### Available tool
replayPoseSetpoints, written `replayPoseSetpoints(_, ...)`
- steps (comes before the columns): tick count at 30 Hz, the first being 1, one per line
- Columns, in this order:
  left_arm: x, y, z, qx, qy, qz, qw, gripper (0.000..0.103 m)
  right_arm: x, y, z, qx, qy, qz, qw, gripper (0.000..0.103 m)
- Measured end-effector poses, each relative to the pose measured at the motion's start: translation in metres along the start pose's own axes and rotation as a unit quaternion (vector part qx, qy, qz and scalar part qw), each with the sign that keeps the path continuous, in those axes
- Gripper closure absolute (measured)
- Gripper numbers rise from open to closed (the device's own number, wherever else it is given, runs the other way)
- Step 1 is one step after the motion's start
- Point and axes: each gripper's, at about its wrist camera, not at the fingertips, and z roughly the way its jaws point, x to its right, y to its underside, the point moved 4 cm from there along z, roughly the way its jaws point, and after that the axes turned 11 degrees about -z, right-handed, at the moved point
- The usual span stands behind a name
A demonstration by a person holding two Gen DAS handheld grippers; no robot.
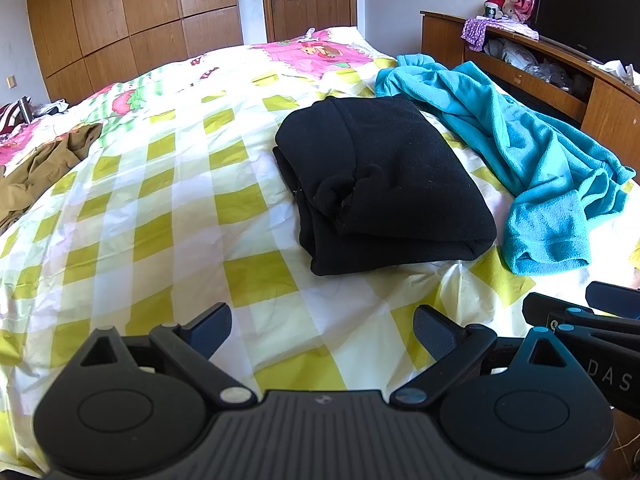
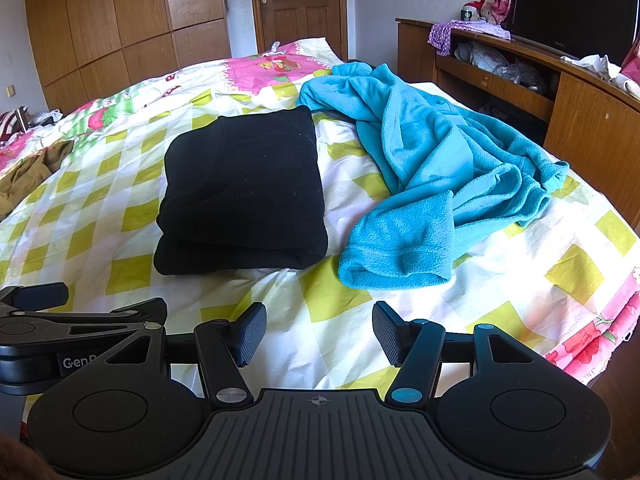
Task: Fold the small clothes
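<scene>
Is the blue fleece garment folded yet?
No. The blue fleece garment lies crumpled and spread out on the bed beside the folded black garment.

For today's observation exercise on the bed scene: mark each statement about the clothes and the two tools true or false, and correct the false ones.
1. The black garment lies folded on the bed. True.
2. The blue fleece garment is neatly folded. False: it lies crumpled and spread out.
3. The right tool grips the black garment. False: it is open, with only the checked bedsheet between its fingers.
4. The left tool is open and empty. True.
5. A brown garment lies at the bed's left edge. True.
</scene>
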Motion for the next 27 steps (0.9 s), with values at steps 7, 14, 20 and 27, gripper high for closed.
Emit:
replayPoseSetpoints(7, 0.0001, -0.0001, -0.0003, 0.000, -0.001, -0.002, 1.0000, 0.000, 0.0000, -0.0002, -0.0003, 0.000, 0.000, 0.000, 1.000, 0.044)
replayPoseSetpoints(14, 0.0000, -0.0008, -0.0005, 0.000, -0.002, -0.005, 1.0000, 0.000, -0.0005, -0.0008, -0.0003, 0.000, 0.001, -0.001, 1.000, 0.044)
replayPoseSetpoints(20, 0.0003, -0.0002, -0.0007, -0.002, -0.004, -0.008, 1.0000, 0.000, -0.0006, -0.0013, -0.0003, -0.001, 0.001, -0.001, 1.000, 0.044)
replayPoseSetpoints(27, 0.0003, 0.0000, -0.0008, -0.002, -0.004, -0.008, 1.0000, 0.000, -0.0005, -0.0012, -0.0003, -0.002, 0.001, -0.001, 1.000, 0.044)
